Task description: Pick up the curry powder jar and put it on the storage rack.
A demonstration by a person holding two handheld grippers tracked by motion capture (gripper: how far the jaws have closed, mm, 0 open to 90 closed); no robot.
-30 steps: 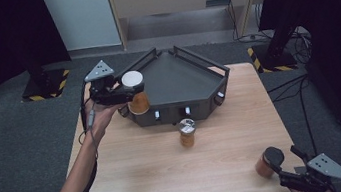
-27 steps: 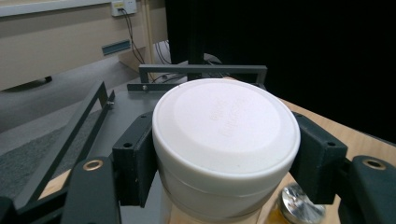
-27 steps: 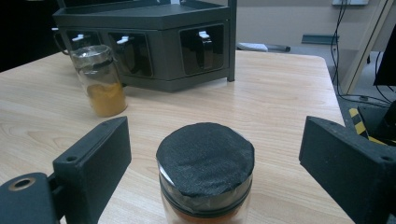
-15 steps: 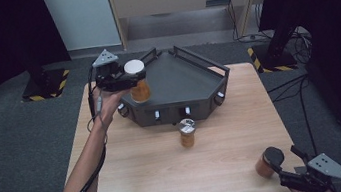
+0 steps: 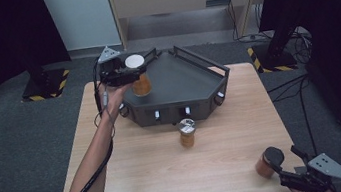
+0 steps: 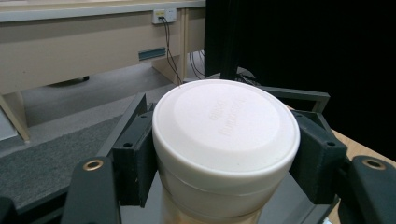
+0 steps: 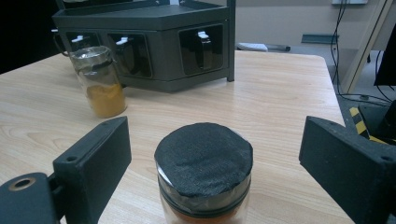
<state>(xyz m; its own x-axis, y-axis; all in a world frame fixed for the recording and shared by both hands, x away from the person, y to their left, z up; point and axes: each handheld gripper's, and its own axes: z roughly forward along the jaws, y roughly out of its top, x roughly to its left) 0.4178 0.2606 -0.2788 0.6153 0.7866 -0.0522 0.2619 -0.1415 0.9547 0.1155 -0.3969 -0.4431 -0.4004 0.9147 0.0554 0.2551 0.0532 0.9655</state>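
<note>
Half the white-lidded jar (image 6: 224, 140) hides between the left hand-held gripper (image 5: 128, 75) pads.

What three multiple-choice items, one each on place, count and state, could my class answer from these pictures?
1. Where is the white-lidded jar?
A. over the dark tray
B. on the floor
C. at the table's near edge

2. How many jars show in the high view?
A. one
B. three
C. five

3. How does the right claw stand?
A. shut on the black-lidded jar
B. open, jaws either side of it
C. holding the silver-lidded jar

Answers: 1 A, the left claw holds it there; 2 B, white, silver and black lids; 3 B, gaps show beside the lid.
</note>
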